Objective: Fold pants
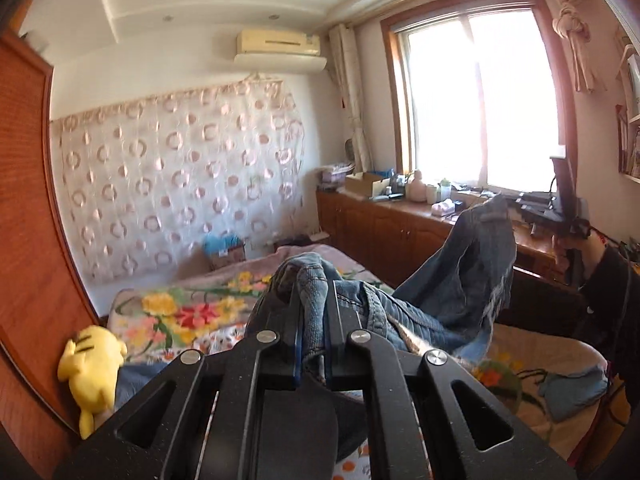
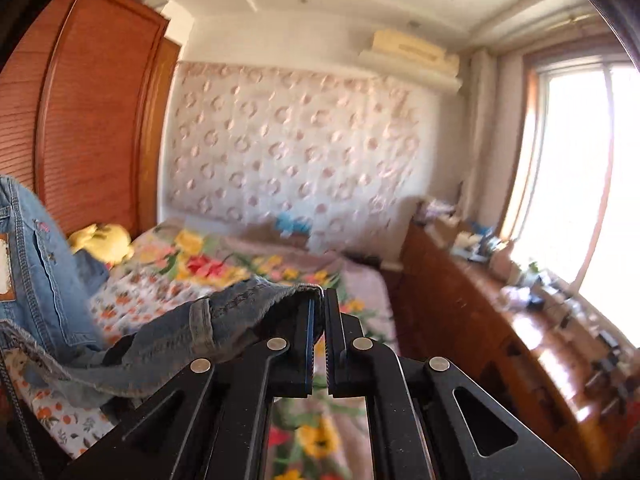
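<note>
Blue denim pants (image 1: 452,280) hang bunched above the bed (image 1: 168,312). Left gripper (image 1: 314,300) pinches a thick fold; right gripper (image 2: 319,320), nearly closed, nips a hem edge.

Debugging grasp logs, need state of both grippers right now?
Left gripper: closed on a bunched fold of the jeans.
Right gripper: nearly closed, pinching the jeans' edge at its fingertips.

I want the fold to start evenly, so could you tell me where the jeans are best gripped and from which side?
Grip the jeans at the thick stitched edges, one end each, coming in from the near side. The left gripper already clamps a bunched seam. The right gripper pinches only a thin hem corner, so it could probably take a deeper bite there.
</note>
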A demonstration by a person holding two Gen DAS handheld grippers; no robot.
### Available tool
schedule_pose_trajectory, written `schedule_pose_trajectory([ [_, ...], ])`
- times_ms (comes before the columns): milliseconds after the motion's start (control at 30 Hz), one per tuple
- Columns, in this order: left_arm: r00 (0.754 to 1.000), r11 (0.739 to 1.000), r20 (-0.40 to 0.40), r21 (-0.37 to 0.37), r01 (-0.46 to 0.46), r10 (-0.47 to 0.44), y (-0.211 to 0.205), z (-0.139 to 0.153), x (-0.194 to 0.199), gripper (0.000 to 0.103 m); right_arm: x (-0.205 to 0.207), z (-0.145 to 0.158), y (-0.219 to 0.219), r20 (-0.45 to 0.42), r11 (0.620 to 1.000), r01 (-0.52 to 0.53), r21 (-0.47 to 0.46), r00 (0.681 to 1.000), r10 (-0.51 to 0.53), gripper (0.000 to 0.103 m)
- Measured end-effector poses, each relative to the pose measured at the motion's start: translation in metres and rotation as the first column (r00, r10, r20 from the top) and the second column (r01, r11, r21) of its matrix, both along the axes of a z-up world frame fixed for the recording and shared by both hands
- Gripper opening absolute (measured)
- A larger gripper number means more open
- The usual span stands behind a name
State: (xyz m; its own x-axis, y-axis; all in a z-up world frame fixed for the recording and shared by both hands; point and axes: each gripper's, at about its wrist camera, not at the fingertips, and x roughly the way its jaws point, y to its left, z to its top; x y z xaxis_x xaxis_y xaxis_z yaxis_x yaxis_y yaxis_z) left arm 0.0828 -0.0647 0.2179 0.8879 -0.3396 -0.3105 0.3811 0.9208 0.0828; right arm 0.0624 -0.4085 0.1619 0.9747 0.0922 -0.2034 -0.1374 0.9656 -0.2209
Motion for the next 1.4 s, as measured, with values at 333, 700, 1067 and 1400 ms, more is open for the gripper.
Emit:
schedule_pose_trajectory([
  [333,0.983,0.986,0.075,0.008,0.168,-0.168,-0.086,0.089,-0.014,0.008,-0.11,0.145,-0.108,0.239,0.956,0.294,0.005,0.928,-0.286,0.003],
  [700,0.98,0.985,-0.095,-0.034,0.17,-0.172,-0.055,-0.039,-0.017,0.008,-0.082,0.141,-0.04,0.213,0.975,0.197,-0.098,0.962,-0.173,0.003],
  [1067,0.929,0.981,-0.361,-0.138,-0.136,0.078,0.084,-0.196,-0.022,0.008,0.045,0.042,0.14,-0.02,0.958,-0.232,-0.166,0.972,0.232,0.003],
  [1400,0.857,0.961,-0.497,-0.146,-0.236,0.135,0.105,-0.265,-0.01,0.01,0.096,-0.021,0.147,-0.201,0.902,-0.408,-0.14,0.904,0.377,0.0],
])
